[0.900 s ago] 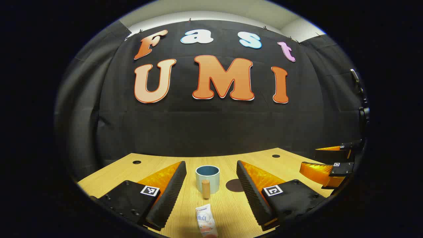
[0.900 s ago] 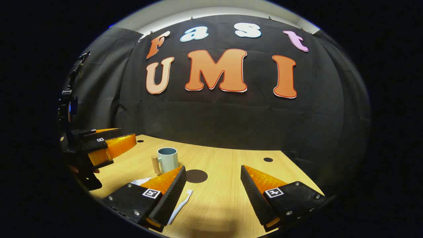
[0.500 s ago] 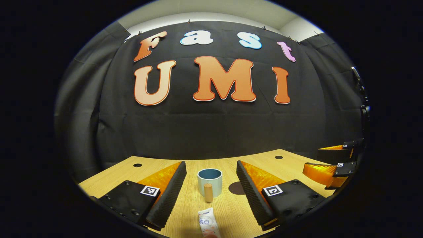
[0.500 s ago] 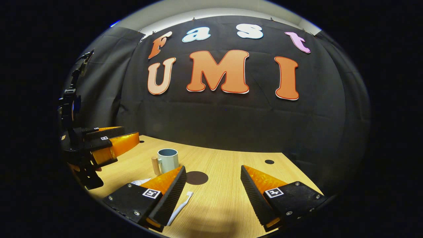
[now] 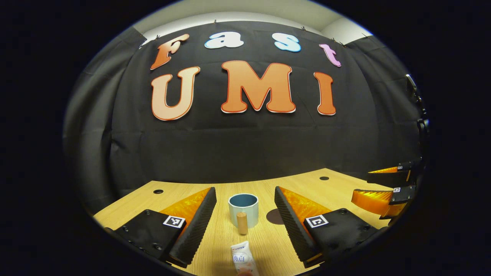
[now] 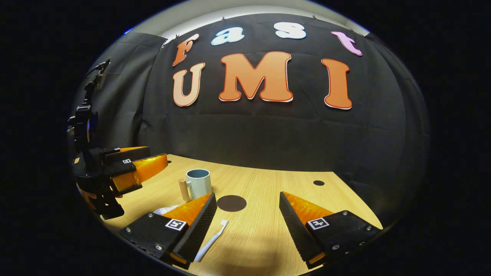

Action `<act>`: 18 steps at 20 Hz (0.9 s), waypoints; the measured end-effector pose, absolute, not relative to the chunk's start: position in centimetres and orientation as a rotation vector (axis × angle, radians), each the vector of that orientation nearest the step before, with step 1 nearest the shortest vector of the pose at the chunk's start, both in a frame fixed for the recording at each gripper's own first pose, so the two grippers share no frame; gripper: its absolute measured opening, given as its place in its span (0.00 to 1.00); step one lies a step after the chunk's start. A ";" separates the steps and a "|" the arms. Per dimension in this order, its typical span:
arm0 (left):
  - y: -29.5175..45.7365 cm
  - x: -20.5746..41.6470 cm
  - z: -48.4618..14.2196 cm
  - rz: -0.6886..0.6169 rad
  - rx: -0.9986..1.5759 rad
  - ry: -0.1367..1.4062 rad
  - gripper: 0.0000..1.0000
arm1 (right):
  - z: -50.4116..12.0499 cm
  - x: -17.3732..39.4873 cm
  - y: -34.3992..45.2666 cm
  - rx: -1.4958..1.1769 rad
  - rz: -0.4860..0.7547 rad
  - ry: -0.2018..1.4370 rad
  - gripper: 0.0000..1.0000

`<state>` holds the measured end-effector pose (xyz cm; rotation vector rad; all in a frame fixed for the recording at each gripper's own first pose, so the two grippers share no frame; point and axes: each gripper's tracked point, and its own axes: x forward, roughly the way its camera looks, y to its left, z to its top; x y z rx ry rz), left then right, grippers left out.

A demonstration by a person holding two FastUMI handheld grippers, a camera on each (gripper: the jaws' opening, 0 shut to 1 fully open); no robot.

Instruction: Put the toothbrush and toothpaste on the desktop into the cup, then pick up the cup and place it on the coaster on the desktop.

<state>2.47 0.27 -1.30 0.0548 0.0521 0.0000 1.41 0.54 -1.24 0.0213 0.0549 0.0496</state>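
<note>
The cup (image 5: 243,209) stands upright on the counter (image 6: 268,191), its wooden handle toward the left tongs (image 5: 245,218). The dark round coaster (image 6: 231,203) lies just beside it. The toothpaste (image 5: 241,257) lies flat in front of the cup, between the spread left tongs. The toothbrush (image 6: 211,240) lies beside a finger of the right tongs (image 6: 245,226), also spread apart and empty.

My left gripper view sits low over the pale wooden desktop (image 5: 264,245), facing the black cloth back wall (image 5: 245,149) head-on, with the light blue cup with a wooden handle (image 5: 243,209) near and dead ahead. My right gripper view looks from farther right, equally low, angled slightly left. Both share that cup (image 6: 198,183), the round dark brown coaster (image 6: 231,203) and the desktop.
</note>
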 end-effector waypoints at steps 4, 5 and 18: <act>0.5 2.6 -3.3 -0.005 0.081 0.153 0.98 | -2.1 1.8 0.3 0.021 0.057 0.114 0.98; 0.6 2.6 -4.0 -0.011 0.083 0.187 0.99 | -2.3 1.9 0.4 0.019 0.063 0.130 0.98; 2.6 1.8 -13.1 0.040 0.025 0.647 0.99 | -7.0 3.0 4.2 0.090 0.166 0.431 0.98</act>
